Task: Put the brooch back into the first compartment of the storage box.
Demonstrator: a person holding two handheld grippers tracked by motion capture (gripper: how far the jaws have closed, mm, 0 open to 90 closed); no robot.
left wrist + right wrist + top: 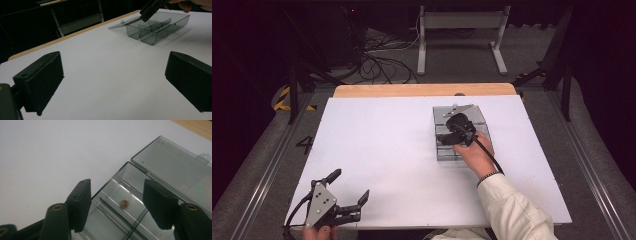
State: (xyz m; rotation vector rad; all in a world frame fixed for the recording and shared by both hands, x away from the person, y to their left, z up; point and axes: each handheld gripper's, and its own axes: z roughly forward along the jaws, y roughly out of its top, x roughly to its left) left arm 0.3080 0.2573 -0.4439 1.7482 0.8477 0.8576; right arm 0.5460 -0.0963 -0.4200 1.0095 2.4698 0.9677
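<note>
1. My right claw (447, 137) hangs over the smoky clear plastic box (460, 150) on the white table (382, 145), with its jaws spread apart and nothing between them.
2. In the right gripper view, a small gold bead (124, 204) lies on the floor of one compartment of the box (120, 220), in the gap between the two jaws and touching neither.
3. Just past the claw's far jaw, the box's lid (175, 173) lies folded open flat, joined to the box along one edge; a small tab sticks out from its far side.
4. Thin dividers cross under the claw and split the box into compartments.
5. My left claw (349, 192) sits at the near left corner of the table, well apart from the box, jaws released wide and holding nothing.
6. In the left gripper view, bare white table lies between the jaws, and the box (157, 27) is far ahead with the right claw (150, 11) above it.
</note>
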